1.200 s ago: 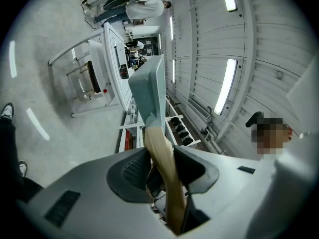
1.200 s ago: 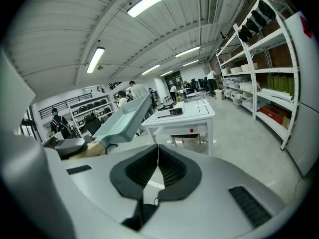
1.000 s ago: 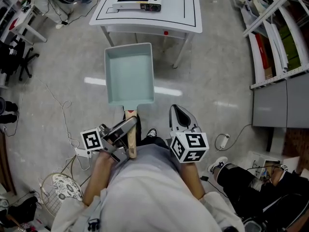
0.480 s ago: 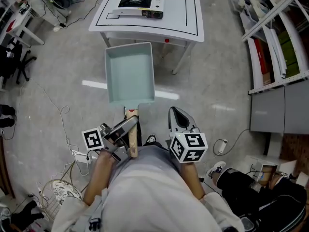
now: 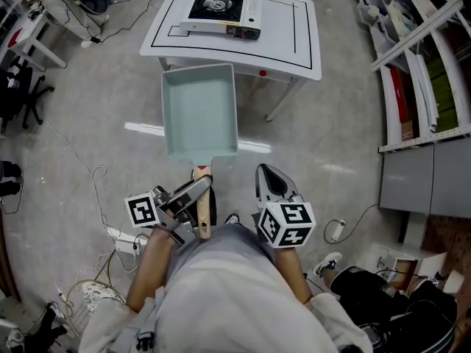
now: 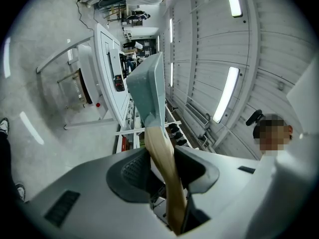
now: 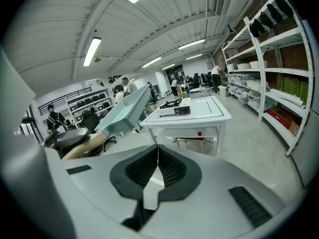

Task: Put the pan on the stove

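Observation:
A pale teal rectangular pan [image 5: 200, 110] hangs in the air over the floor, short of the white table [image 5: 302, 39]. Its wooden handle [image 5: 201, 201] sits between the jaws of my left gripper [image 5: 197, 191], which is shut on it. In the left gripper view the handle [image 6: 162, 158] runs up out of the gripper [image 6: 162, 166] to the pan [image 6: 148, 86]. My right gripper [image 5: 271, 176] is beside it, shut and empty; its pads [image 7: 157, 158] meet. The black and silver stove [image 5: 221, 12] stands on the table's far left part, also visible as the stove [image 7: 175, 106] in the right gripper view.
Metal shelving [image 5: 419, 57] and a grey cabinet [image 5: 423, 171] line the right side. Cables [image 5: 92, 179] and a power strip lie on the floor at left. Office chairs stand at the far left. People [image 7: 127, 86] are in the background behind the table [image 7: 207, 114].
The table and stove have come closer in the head view and show more fully. Both grippers and the pan keep the same pose in front of the person.

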Available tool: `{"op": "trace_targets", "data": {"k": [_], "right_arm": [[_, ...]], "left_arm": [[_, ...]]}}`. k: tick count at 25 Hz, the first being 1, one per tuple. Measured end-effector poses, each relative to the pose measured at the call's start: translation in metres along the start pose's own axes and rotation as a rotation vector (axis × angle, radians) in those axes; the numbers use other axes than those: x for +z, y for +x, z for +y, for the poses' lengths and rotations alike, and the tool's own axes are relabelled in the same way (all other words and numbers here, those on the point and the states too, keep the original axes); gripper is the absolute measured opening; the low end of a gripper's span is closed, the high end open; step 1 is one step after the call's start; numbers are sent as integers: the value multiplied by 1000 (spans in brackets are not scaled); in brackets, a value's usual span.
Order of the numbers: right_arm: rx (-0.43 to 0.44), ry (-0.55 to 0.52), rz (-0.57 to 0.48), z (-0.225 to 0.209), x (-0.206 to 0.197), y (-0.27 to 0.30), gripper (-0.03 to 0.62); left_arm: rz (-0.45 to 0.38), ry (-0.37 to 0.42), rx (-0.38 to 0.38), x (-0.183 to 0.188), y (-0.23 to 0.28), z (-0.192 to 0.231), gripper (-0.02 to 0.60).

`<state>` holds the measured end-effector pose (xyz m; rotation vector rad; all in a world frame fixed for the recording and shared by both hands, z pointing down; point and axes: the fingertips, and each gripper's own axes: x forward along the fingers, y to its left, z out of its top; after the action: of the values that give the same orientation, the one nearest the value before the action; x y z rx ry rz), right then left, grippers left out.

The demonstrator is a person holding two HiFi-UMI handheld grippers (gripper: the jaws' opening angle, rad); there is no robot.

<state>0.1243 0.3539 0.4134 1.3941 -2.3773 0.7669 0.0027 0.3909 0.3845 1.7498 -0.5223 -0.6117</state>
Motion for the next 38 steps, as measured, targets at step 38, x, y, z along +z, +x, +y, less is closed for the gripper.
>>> {"op": "trace_targets", "data": {"k": [38], "right_arm": [[-29,-64,14,84,115,205,11]], "left_arm": [[46,81,30,238,-14,46,150]]}}
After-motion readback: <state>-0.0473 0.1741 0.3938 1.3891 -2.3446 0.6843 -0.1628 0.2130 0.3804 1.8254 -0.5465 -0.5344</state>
